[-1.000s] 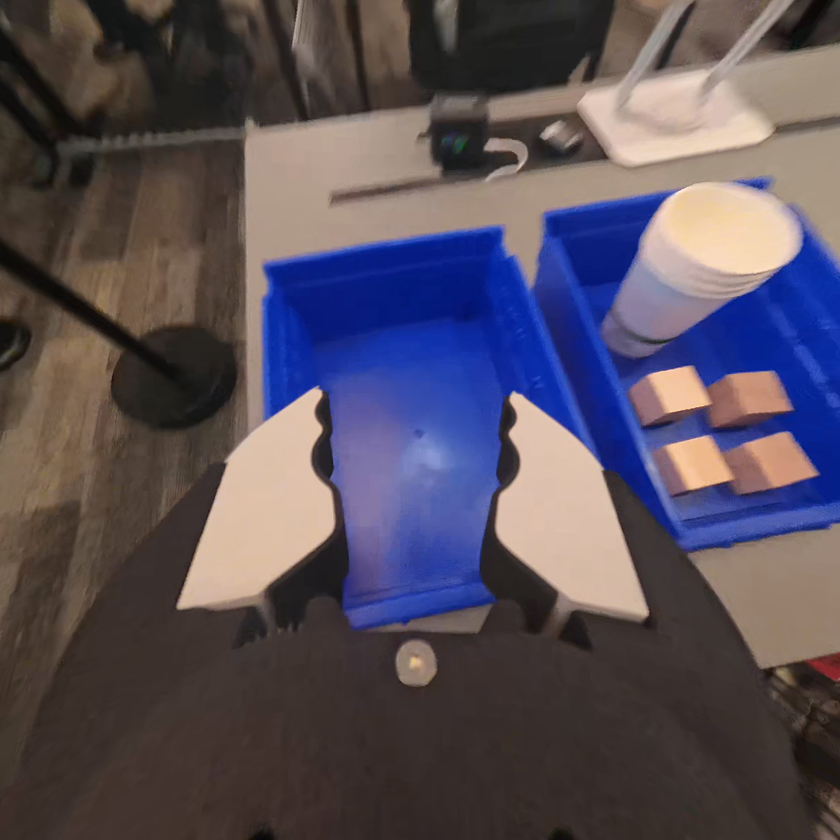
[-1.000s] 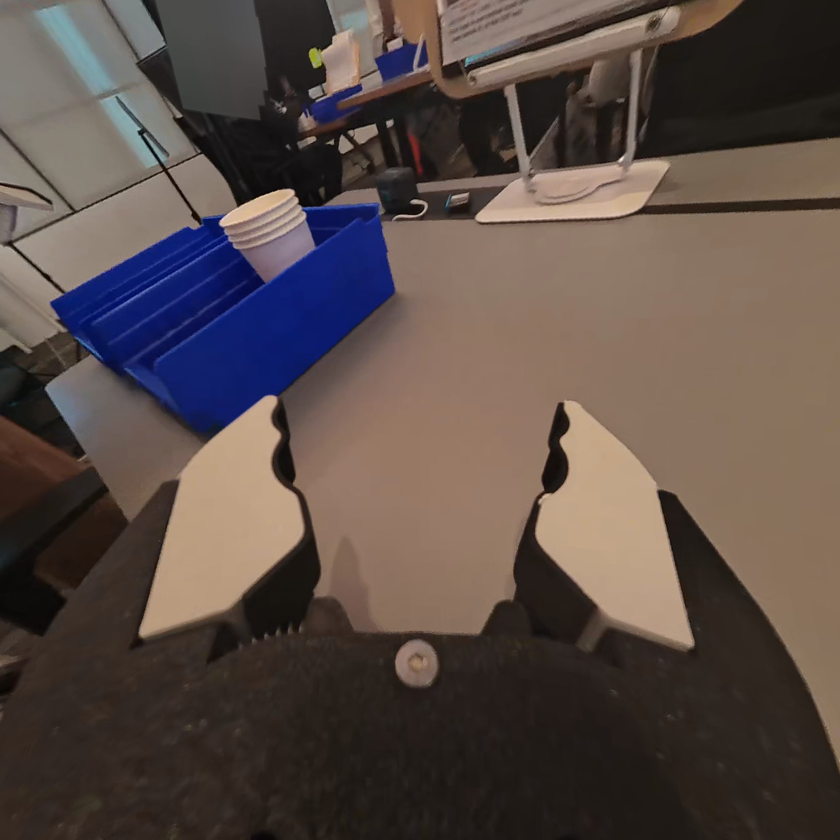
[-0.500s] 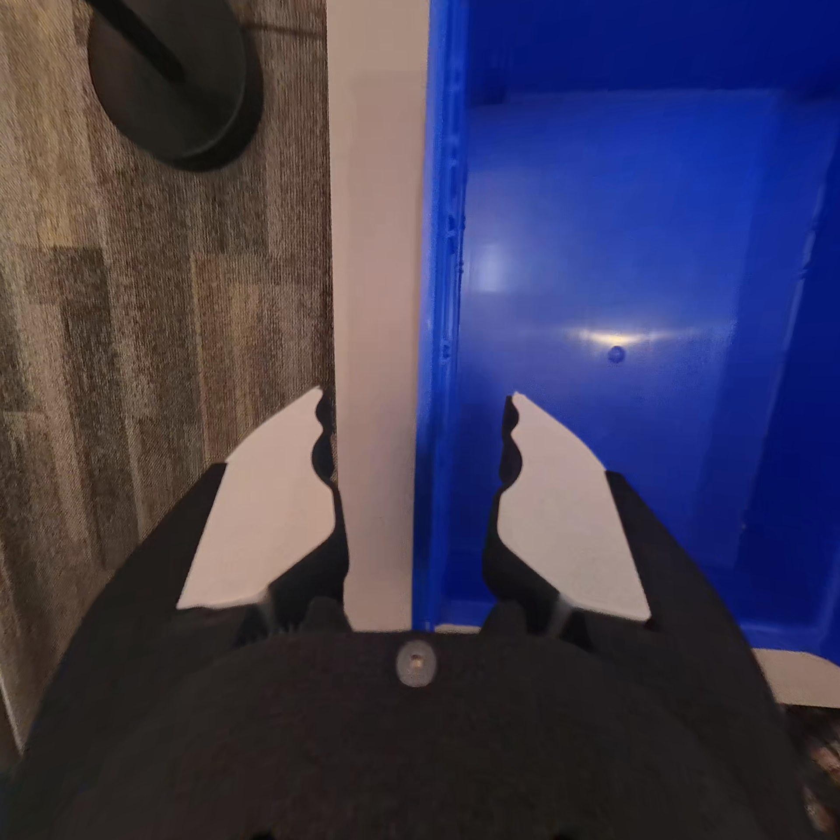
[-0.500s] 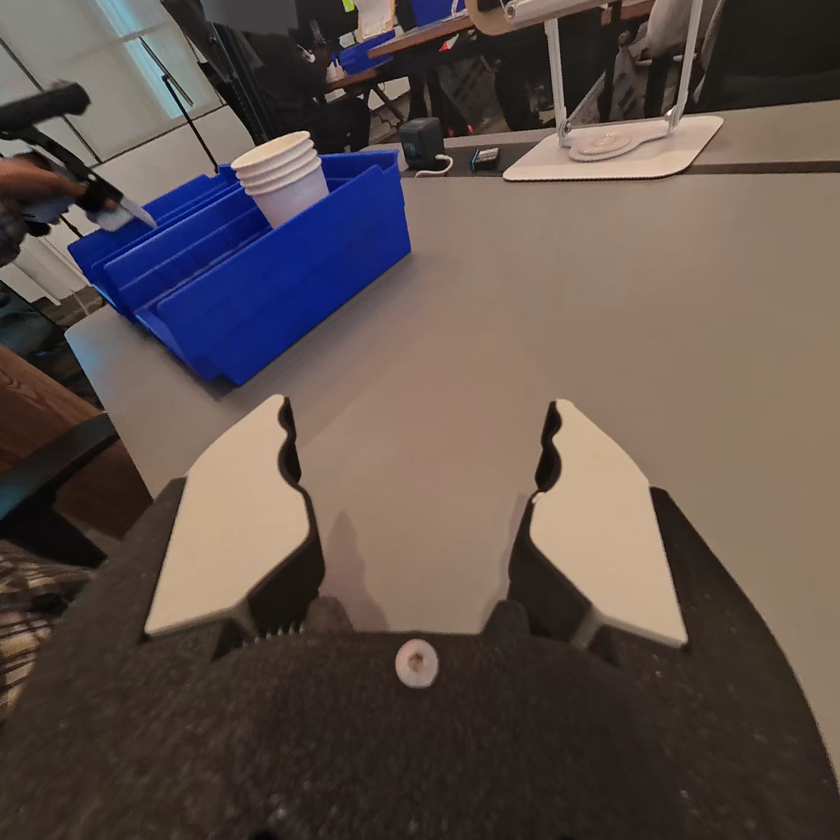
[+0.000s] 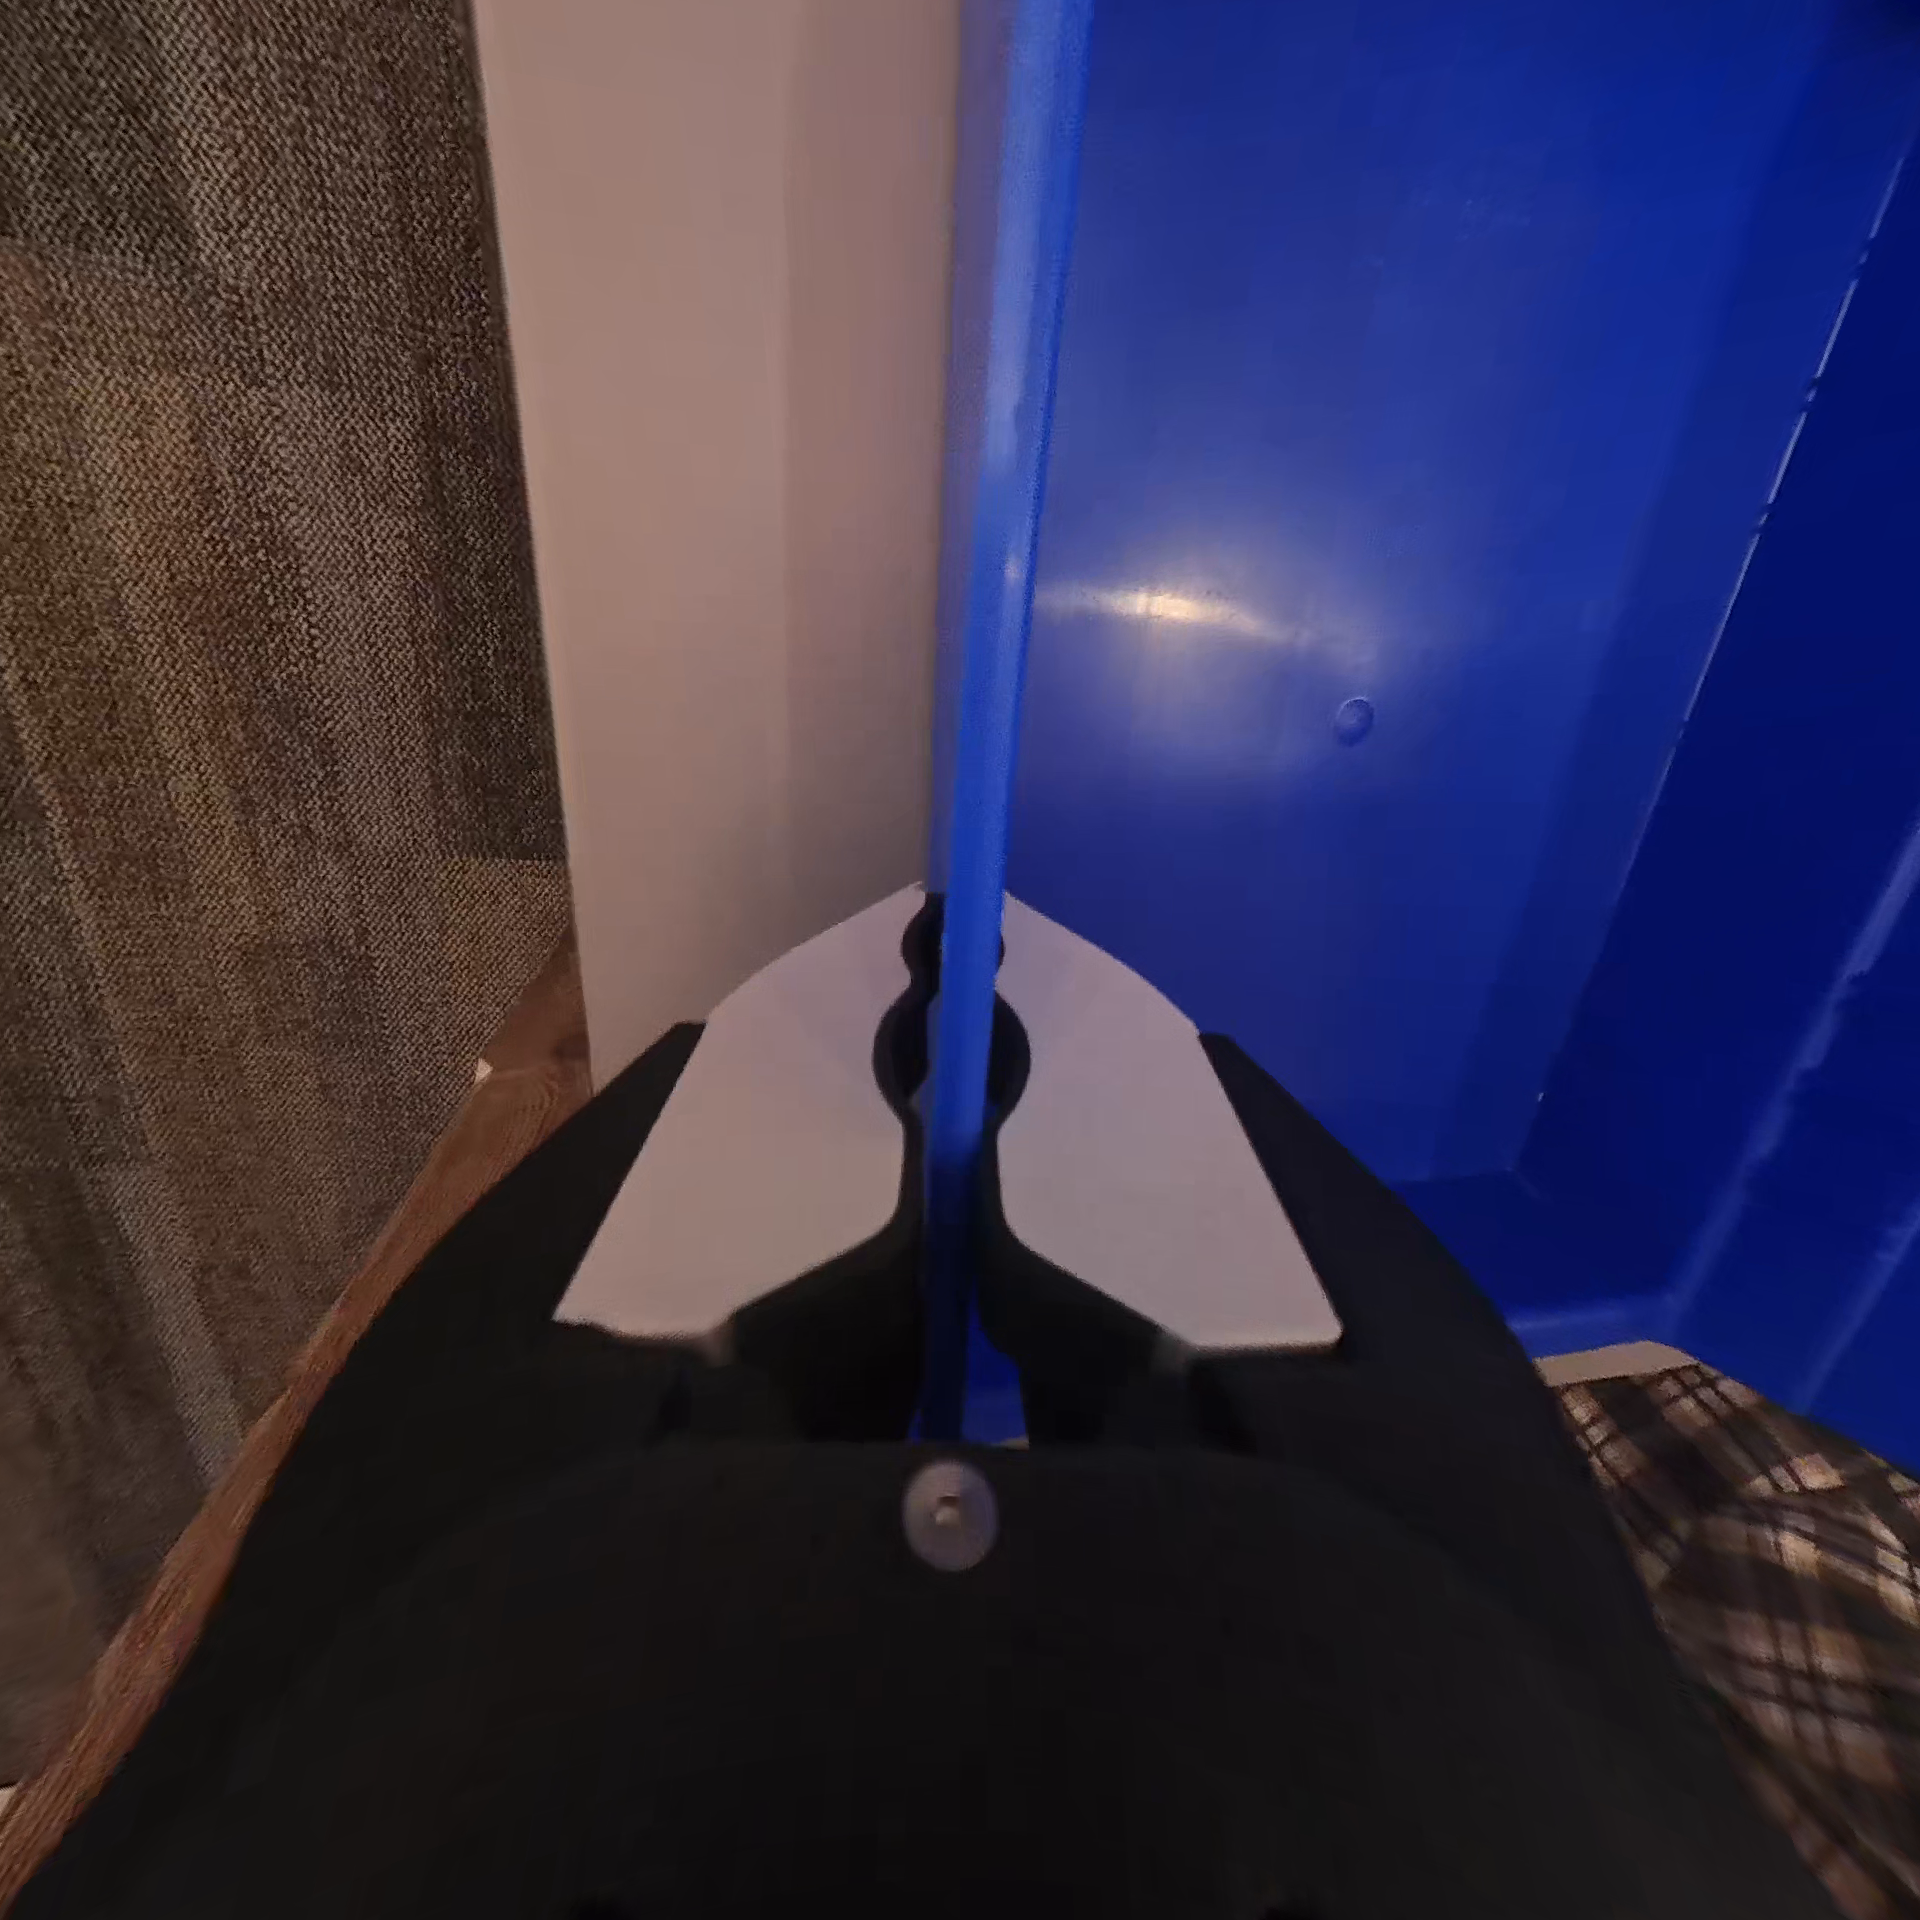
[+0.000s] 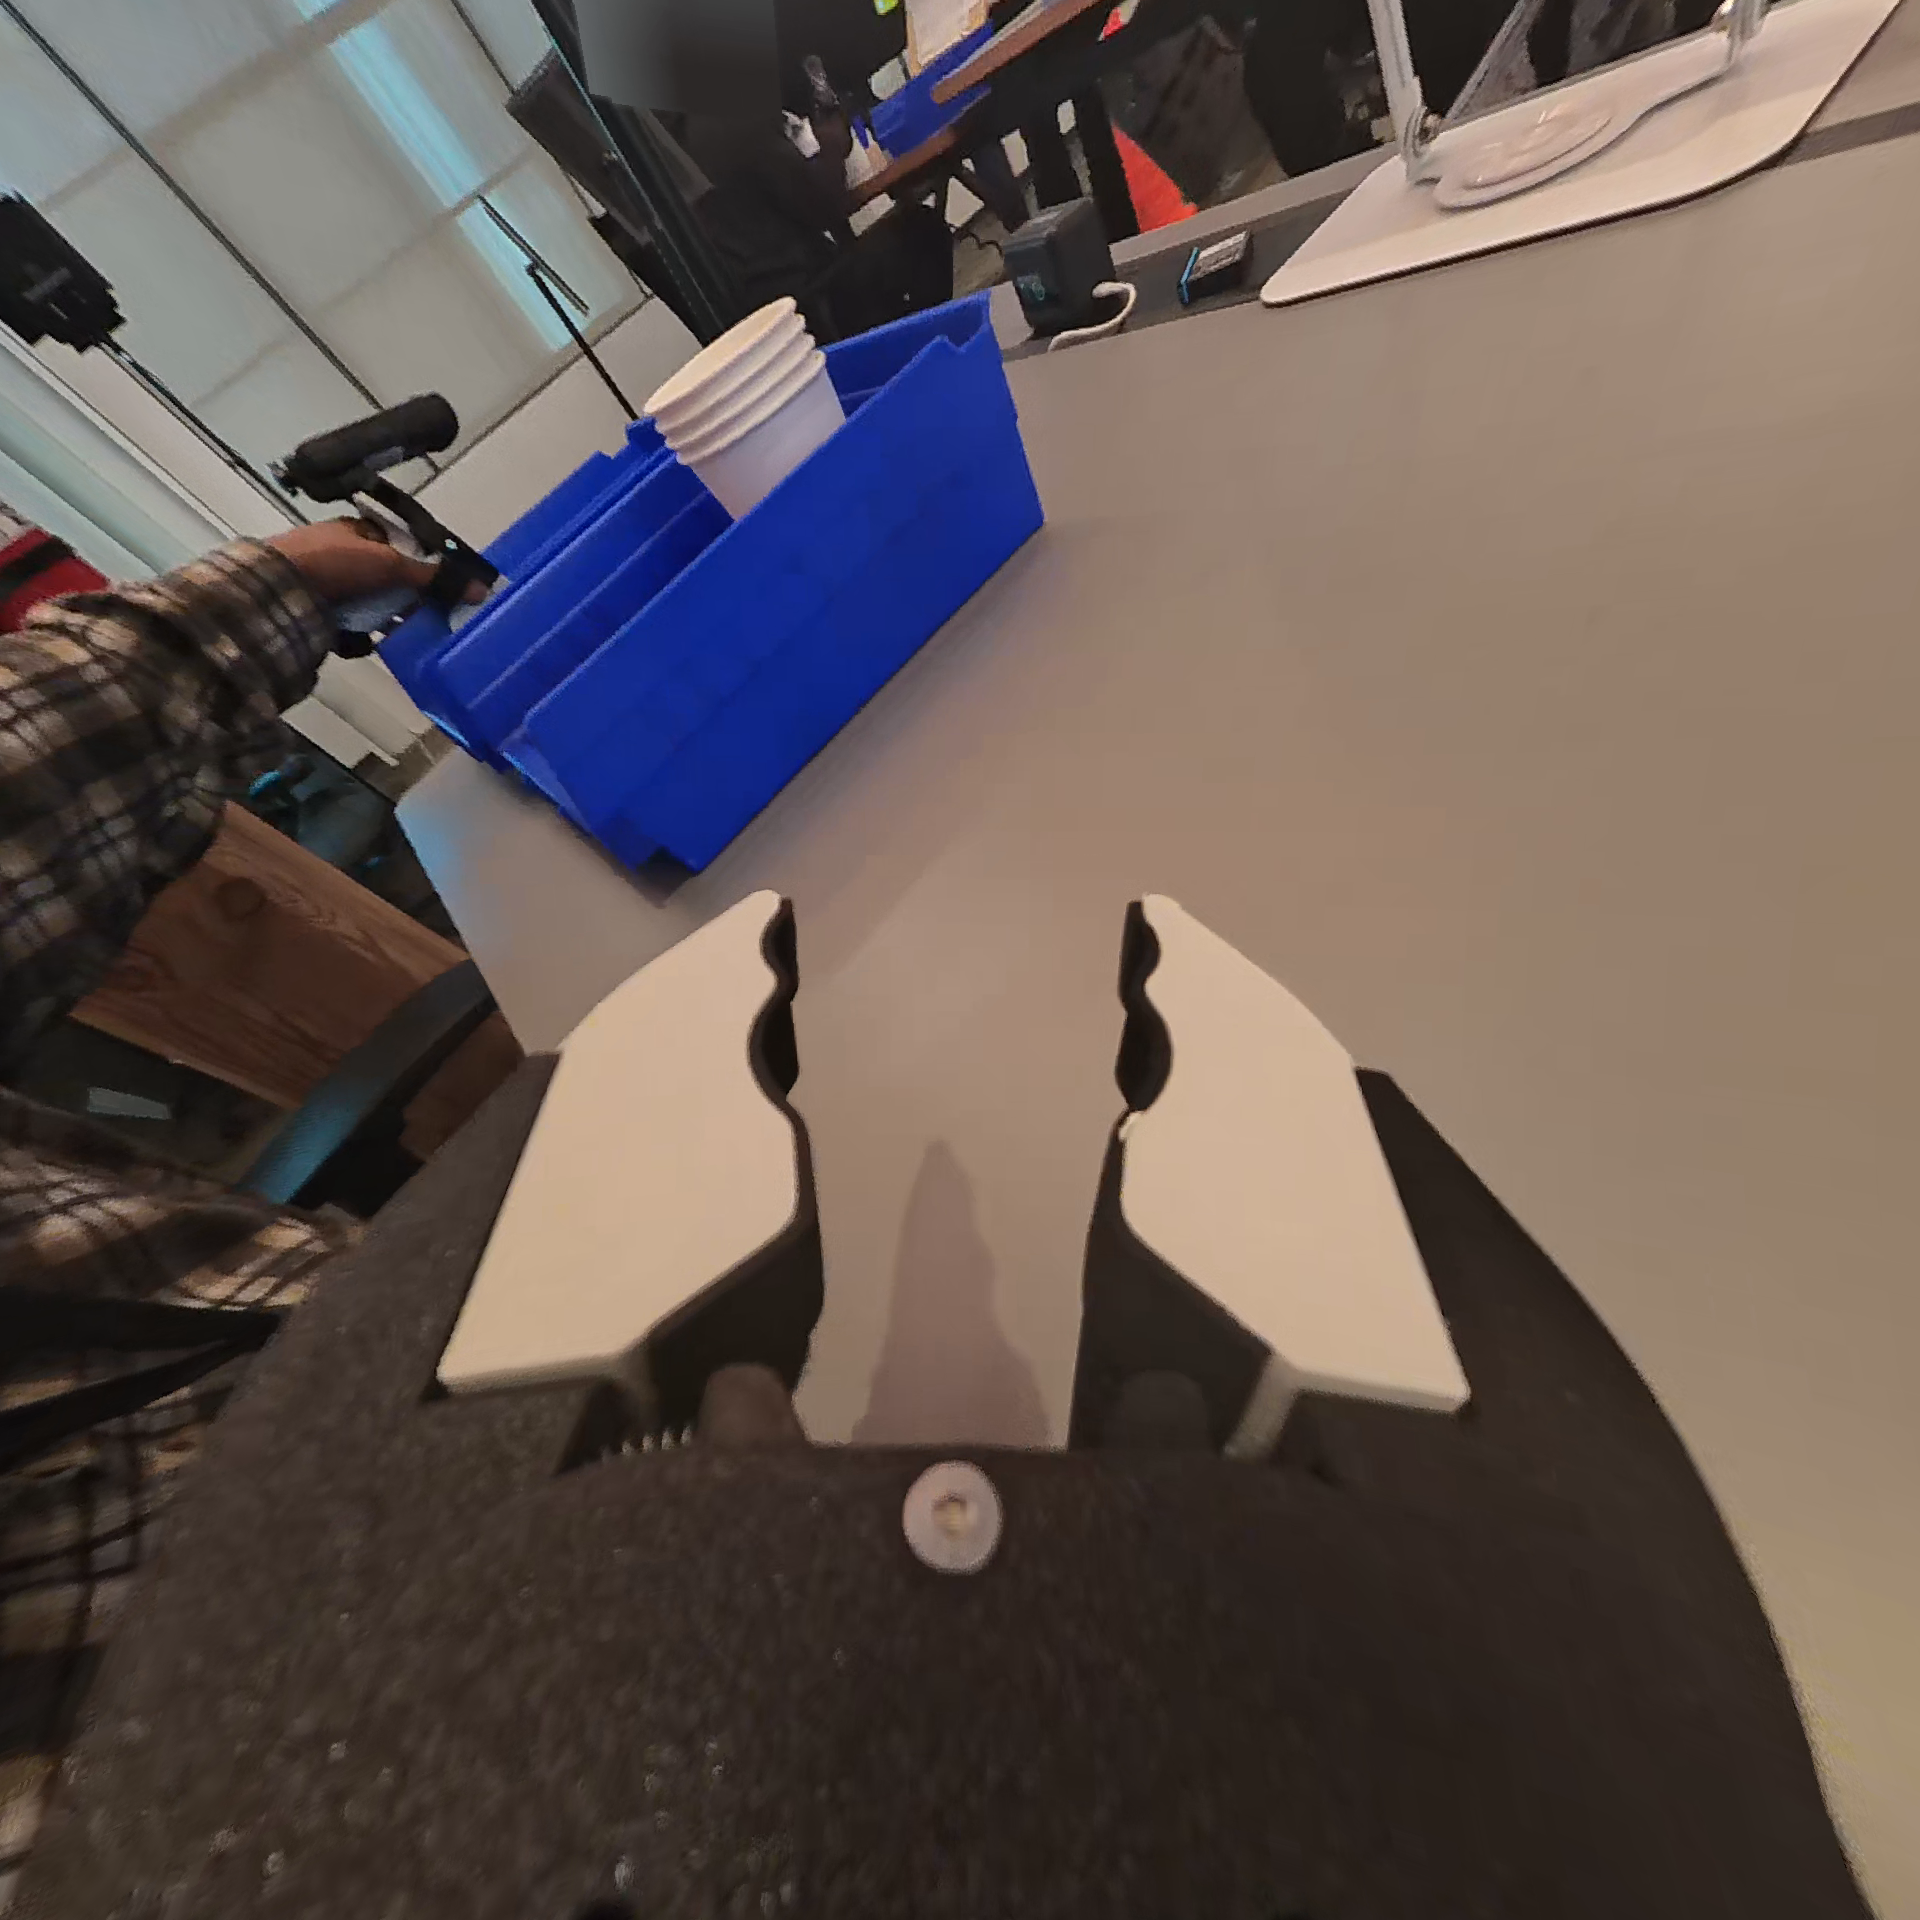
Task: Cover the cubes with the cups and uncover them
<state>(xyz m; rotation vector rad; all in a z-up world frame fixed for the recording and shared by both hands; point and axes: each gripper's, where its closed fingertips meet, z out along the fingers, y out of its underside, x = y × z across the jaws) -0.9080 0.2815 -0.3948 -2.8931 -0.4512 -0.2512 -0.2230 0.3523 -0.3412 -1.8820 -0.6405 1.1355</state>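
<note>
My left gripper (image 5: 961,914) is shut on the left wall of the empty blue bin (image 5: 1351,520), the thin rim clamped between its white fingers. In the right wrist view that left gripper (image 6: 457,582) shows far off at the bins, held by a hand in a plaid sleeve. A stack of white paper cups (image 6: 753,416) stands in the nearer blue bin (image 6: 790,634). The cubes are hidden inside that bin. My right gripper (image 6: 961,935) is open and empty, low over the grey table (image 6: 1455,727), well to the right of the bins.
The table's left edge (image 5: 540,520) runs close beside the held bin, with carpet floor beyond. A white stand base (image 6: 1558,177), a small black device (image 6: 1060,260) and a cable lie at the table's back. A wooden surface (image 6: 260,966) sits left of the table.
My left gripper dropped onto the empty bin's left wall and shut on it. My right gripper narrowed somewhat and swung its view toward the bins.
</note>
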